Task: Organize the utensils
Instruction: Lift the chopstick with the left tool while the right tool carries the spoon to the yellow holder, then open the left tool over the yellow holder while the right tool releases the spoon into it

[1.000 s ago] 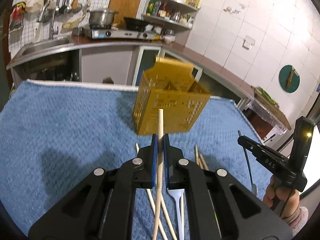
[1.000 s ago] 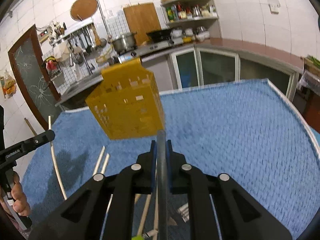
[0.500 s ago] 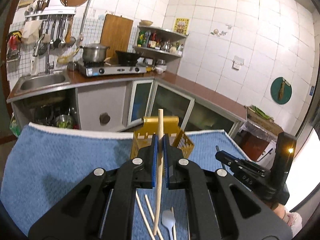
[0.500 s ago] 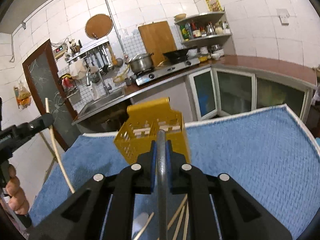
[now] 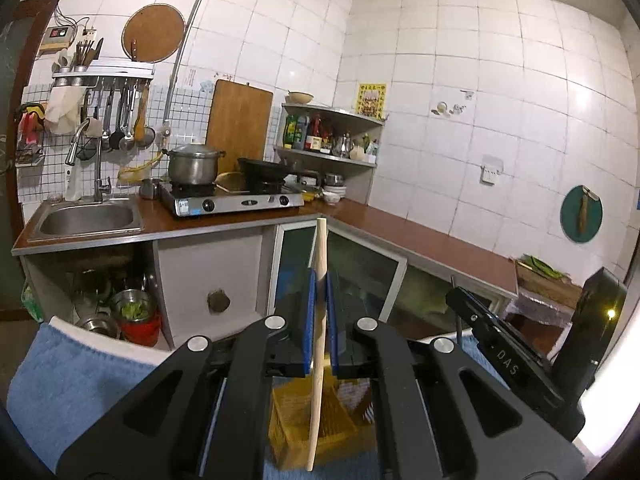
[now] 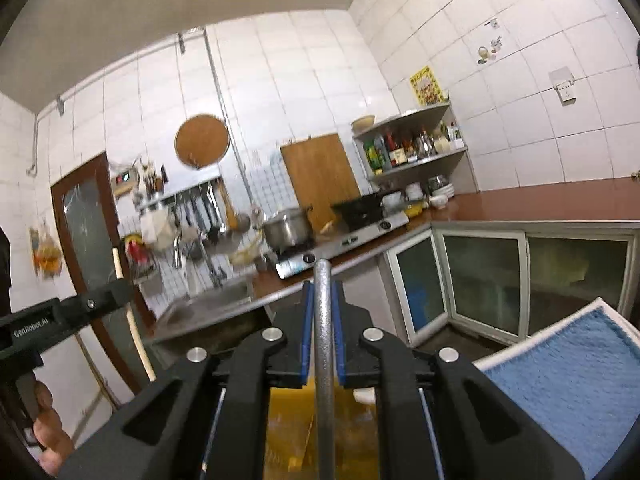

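Above the basket (image 5: 316, 432), both grippers have swung upright, left (image 5: 319, 320) clenching a chopstick (image 5: 318, 360), right (image 6: 322, 340) a metal handle (image 6: 323, 360), ready to drop.

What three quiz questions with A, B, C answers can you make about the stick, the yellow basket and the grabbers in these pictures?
1. Where is the yellow basket?
A. Below the grippers
B. On the stove
C. In the sink

2. What colour is the cloth on the table?
A. Red
B. Blue
C. Green

3. What is the left gripper doing?
A. Hanging open
B. Holding a cup
C. Pinching a wooden chopstick

Answers:
1. A, it shows low in both views, under the fingers.
2. B, the fuzzy blue fabric shows at the frame edges.
3. C, the stick sits tight between the blue pads, while the right gripper clamps a metal handle.
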A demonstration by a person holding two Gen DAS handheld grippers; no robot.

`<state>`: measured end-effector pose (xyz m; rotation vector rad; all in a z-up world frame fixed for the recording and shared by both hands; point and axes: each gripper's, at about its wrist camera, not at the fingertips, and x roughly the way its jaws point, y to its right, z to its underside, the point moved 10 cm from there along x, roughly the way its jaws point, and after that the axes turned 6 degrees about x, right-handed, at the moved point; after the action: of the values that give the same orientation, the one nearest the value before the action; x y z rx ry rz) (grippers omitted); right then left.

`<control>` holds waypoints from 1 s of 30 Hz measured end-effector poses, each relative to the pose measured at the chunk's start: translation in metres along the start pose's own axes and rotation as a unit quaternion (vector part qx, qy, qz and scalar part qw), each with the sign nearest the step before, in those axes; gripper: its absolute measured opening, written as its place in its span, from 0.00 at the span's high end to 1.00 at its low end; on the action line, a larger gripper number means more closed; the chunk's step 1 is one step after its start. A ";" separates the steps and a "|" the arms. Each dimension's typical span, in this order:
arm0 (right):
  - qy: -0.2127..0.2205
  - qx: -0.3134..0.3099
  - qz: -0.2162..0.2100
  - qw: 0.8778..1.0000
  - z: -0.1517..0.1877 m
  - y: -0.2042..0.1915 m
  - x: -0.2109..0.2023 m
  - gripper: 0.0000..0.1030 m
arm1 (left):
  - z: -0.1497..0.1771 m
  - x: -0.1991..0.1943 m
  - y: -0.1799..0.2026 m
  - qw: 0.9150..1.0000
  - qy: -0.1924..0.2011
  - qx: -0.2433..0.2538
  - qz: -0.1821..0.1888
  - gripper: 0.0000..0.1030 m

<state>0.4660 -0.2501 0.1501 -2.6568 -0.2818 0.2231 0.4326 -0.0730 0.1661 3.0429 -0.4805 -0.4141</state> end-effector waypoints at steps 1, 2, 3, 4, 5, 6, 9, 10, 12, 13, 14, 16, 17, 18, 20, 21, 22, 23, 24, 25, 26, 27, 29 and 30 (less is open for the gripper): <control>0.009 0.002 -0.001 1.000 -0.002 0.001 0.007 0.91 | -0.002 0.006 -0.002 1.000 0.003 0.000 0.000 0.96; 0.016 0.001 -0.005 1.000 -0.003 0.001 0.012 0.91 | -0.004 0.011 -0.003 1.000 0.007 0.002 -0.002 0.96; 0.024 0.002 -0.005 1.000 -0.003 0.003 0.018 0.91 | -0.005 0.017 -0.004 1.000 0.010 0.005 -0.004 0.96; 0.029 0.001 -0.006 1.000 -0.002 0.004 0.022 0.91 | -0.005 0.022 -0.005 1.000 0.014 0.006 -0.006 0.96; 0.038 0.001 -0.009 0.999 -0.002 0.005 0.026 0.91 | -0.006 0.025 -0.006 1.000 0.019 0.006 -0.007 0.96; 0.043 -0.001 -0.012 0.999 -0.001 0.005 0.031 0.91 | -0.006 0.028 -0.007 1.000 0.024 0.007 -0.008 0.96; 0.046 -0.014 -0.019 0.999 0.005 0.002 0.043 0.91 | -0.006 0.037 -0.008 0.999 0.035 0.009 -0.007 0.96; 0.049 -0.023 -0.019 0.998 0.009 0.001 0.046 0.91 | -0.004 0.041 -0.009 0.999 0.035 0.010 -0.005 0.96; 0.052 -0.028 -0.020 0.998 0.014 0.000 0.047 0.91 | 0.000 0.048 -0.008 0.999 0.035 0.011 -0.005 0.96; 0.052 -0.027 -0.023 0.998 0.016 0.001 0.049 0.91 | 0.004 0.052 -0.008 0.999 0.033 0.012 -0.004 0.96; 0.054 -0.029 -0.021 0.998 0.017 0.002 0.050 0.91 | 0.009 0.055 -0.007 0.999 0.029 0.014 -0.001 0.96; 0.063 -0.035 -0.017 0.997 0.019 0.003 0.050 0.91 | 0.020 0.059 -0.006 1.000 0.021 0.023 0.000 0.96; 0.068 -0.035 -0.017 0.997 0.021 0.004 0.048 0.91 | 0.025 0.061 -0.005 0.999 0.020 0.027 -0.002 0.96; 0.070 -0.036 -0.019 0.997 0.022 0.004 0.048 0.91 | 0.030 0.061 -0.005 0.999 0.019 0.030 -0.002 0.96; 0.073 -0.044 -0.015 0.996 0.026 0.006 0.048 0.91 | 0.037 0.062 -0.005 0.999 0.014 0.029 0.001 0.96; 0.073 -0.048 -0.014 0.996 0.029 0.006 0.049 0.91 | 0.040 0.063 -0.005 1.000 0.011 0.028 0.003 0.96; 0.074 -0.055 -0.011 0.996 0.032 0.007 0.048 0.91 | 0.044 0.064 -0.005 1.000 0.008 0.028 0.003 0.96; 0.074 -0.059 -0.009 0.995 0.034 0.006 0.050 0.91 | 0.048 0.064 -0.006 1.000 0.006 0.030 0.003 0.96; 0.074 -0.062 -0.006 0.995 0.036 0.007 0.050 0.91 | 0.053 0.065 -0.006 0.999 0.004 0.032 0.002 0.96; 0.073 -0.064 -0.005 0.995 0.038 0.007 0.051 0.91 | 0.056 0.065 -0.007 0.999 0.002 0.032 0.002 0.96; 0.071 -0.068 -0.002 0.995 0.042 0.008 0.051 0.91 | 0.060 0.067 -0.008 0.999 -0.003 0.032 0.001 0.96; 0.069 -0.072 0.000 0.995 0.045 0.010 0.052 0.91 | 0.064 0.068 -0.009 0.999 -0.007 0.032 0.000 0.96; 0.063 -0.078 0.004 0.995 0.053 0.014 0.051 0.91 | 0.074 0.072 -0.013 0.999 -0.019 0.031 -0.002 0.96; 0.060 -0.079 0.006 0.995 0.056 0.015 0.051 0.91 | 0.078 0.073 -0.016 0.999 -0.025 0.029 -0.003 0.96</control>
<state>0.5064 -0.2279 0.0882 -2.8157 -0.2543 0.0460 0.4839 -0.0798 0.0706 3.0966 -0.4941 -0.4867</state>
